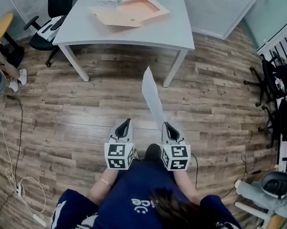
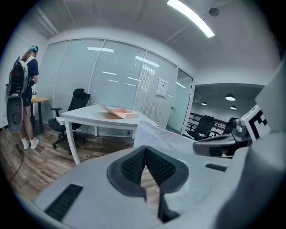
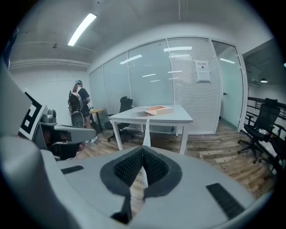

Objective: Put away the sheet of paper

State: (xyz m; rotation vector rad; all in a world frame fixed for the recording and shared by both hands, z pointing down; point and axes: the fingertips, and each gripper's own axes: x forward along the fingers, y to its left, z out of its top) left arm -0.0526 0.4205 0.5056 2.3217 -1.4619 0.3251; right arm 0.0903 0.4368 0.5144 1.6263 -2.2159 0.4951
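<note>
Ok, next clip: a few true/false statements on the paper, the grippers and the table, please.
The right gripper is shut on the sheet of paper. True.
The left gripper also grips the sheet. False: its jaws are together with nothing between them.
The sheet lies on the white table. False: it is held above the wood floor, short of the table.
An open orange box sits on the table. True.
</note>
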